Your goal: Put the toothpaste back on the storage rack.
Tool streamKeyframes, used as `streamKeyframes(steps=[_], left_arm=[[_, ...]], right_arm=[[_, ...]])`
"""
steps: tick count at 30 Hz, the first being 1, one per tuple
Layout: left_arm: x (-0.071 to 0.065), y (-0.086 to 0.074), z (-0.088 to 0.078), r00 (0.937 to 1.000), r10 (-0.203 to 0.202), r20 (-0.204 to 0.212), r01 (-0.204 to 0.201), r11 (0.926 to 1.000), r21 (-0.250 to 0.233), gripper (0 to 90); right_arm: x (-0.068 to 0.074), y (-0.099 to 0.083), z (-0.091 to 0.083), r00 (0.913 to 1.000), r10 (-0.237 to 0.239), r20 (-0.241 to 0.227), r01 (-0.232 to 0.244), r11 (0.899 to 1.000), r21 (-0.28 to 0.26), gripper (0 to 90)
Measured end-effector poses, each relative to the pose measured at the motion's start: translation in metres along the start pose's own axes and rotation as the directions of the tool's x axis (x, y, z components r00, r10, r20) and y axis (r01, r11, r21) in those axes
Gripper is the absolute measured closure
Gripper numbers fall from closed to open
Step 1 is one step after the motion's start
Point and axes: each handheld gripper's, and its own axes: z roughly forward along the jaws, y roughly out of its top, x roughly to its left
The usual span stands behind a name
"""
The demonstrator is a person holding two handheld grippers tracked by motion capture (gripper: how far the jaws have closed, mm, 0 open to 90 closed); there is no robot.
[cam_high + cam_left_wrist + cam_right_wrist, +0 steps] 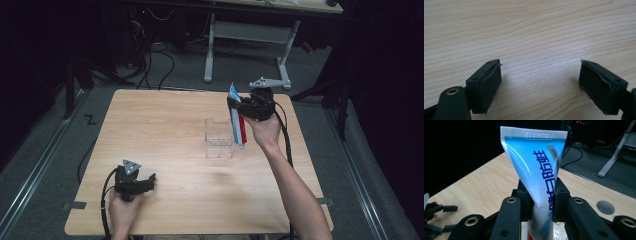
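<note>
My right hand-held gripper (239, 111) clamps the toothpaste tube (237, 120) upright above the clear box (219, 138), ready for lowering; my left hand-held gripper (540, 75) rests open.

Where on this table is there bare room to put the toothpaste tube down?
The table is bare left of the clear box, and between that box and the left gripper. It is crowded by the box, where the right gripper holds the toothpaste tube.

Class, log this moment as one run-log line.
right gripper: shut on toothpaste tube | above clear box | left gripper: open, over table
</note>
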Motion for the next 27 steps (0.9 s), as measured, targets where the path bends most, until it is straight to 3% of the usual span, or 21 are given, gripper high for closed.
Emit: streamKeyframes(steps=[18,27], left_arm=[[0.000,0.000,0.000,1.0000,0.001,0.000,-0.001,1.0000,0.000,18.5],[0.000,0.000,0.000,1.0000,0.001,0.000,-0.001,1.0000,0.000,18.5]], right_arm=[[-0.002,0.008,0.025,0.9979,-0.007,0.064,0.009,0.999,-0.033,73.0],[-0.001,0.007,0.035,0.9975,-0.013,0.069,0.015,1.000,-0.027,72.8]])
